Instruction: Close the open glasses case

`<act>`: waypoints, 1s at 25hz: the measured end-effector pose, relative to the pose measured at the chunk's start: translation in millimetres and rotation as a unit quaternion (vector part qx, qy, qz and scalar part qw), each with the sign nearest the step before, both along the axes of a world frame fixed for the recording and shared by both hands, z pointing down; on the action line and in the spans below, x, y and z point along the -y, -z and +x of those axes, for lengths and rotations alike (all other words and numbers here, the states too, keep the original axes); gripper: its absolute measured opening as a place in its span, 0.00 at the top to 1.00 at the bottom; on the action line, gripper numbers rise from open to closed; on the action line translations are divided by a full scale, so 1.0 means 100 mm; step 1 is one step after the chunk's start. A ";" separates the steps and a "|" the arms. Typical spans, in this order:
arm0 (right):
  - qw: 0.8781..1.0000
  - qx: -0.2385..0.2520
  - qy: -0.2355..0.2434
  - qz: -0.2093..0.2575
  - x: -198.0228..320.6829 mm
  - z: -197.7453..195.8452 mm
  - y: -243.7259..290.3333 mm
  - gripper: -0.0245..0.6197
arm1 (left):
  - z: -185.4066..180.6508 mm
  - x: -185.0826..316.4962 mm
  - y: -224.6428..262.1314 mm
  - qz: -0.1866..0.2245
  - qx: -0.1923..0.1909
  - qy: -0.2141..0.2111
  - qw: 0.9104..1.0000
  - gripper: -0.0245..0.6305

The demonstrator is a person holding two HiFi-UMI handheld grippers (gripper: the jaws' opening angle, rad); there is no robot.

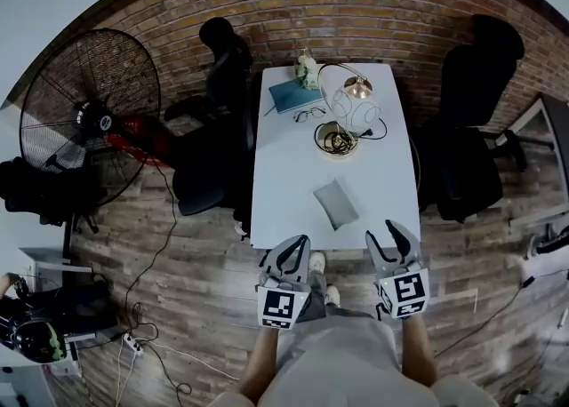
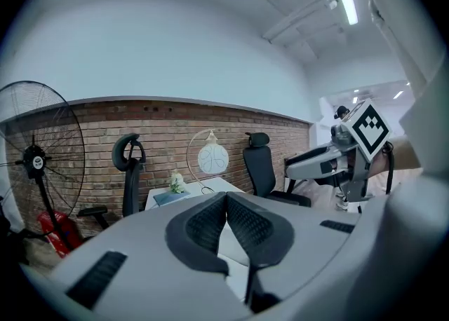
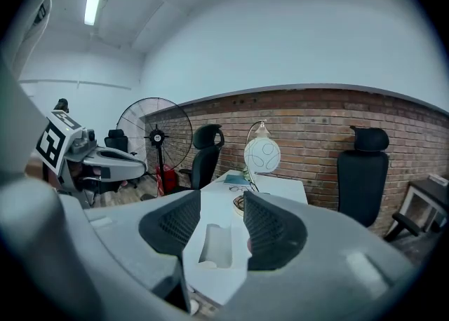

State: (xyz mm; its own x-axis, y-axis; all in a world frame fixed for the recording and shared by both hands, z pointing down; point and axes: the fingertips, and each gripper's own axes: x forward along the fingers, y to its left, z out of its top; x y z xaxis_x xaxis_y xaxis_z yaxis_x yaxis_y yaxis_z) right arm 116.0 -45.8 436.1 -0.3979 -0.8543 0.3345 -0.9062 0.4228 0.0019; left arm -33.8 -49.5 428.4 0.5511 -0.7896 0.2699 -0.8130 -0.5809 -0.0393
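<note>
**Jaws short of the open case**

Left gripper (image 2: 226, 197) jaws are pressed together, empty; right gripper (image 3: 214, 204) jaws stand spread, empty. Ahead of both, untouched, the open glasses case (image 3: 214, 244) lies near the counter (image 1: 284, 192) edge. Likely risk: a one-sided push on the lid skids the unbraced case off.

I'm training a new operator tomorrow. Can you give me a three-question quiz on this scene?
1. True or false: the glasses case lies open on the white table, near the edge closest to the person.
2. Which has its jaws apart? A) left gripper B) right gripper C) both
3. Fill in: the spectacles lie ____ the case (inside/outside).

Key: 1 true; 2 B; 3 outside.
</note>
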 end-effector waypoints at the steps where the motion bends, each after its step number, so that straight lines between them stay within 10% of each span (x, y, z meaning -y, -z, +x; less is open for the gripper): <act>1: 1.000 -0.001 -0.002 -0.003 0.04 -0.01 -0.03 0.67 | 0.01 0.05 -0.04 -0.003 0.000 -0.006 1.000 0.95; 25: 0.991 -0.020 -0.072 -0.109 0.77 -0.06 -0.79 0.67 | 0.22 0.92 -0.93 -0.096 0.003 -0.120 0.988 0.95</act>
